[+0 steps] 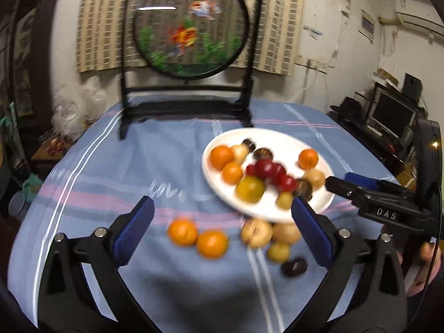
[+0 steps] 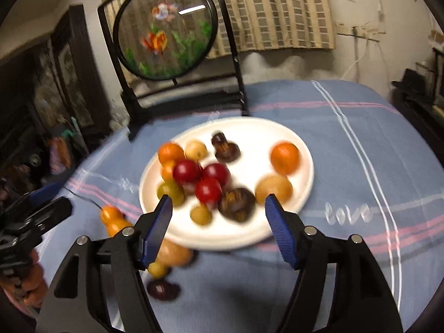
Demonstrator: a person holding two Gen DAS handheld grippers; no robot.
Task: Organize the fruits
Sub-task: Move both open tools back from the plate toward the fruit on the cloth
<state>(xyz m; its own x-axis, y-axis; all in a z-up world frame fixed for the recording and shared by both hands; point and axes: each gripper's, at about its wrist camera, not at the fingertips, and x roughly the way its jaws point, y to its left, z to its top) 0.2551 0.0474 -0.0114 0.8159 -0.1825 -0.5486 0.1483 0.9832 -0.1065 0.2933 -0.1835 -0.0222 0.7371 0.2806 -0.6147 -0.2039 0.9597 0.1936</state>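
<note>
Both our jaws spread, empty: left gripper (image 1: 222, 230), right gripper (image 2: 217, 226) | most fruit sits on white plate (image 1: 222, 138) | oranges (image 1: 197, 237), pale fruits (image 1: 270, 233), dark fruit (image 1: 294, 267) remain on tablecloth (image 1: 111, 166) | roughly two-thirds done

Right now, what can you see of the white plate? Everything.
The white plate is round, shallow and smooth, glossy like ceramic or plastic. It lies flat on the blue striped tablecloth, in front of the framed goldfish screen. It holds oranges, red, yellow-green, tan and dark brown fruits. Neither gripper touches it.
</note>
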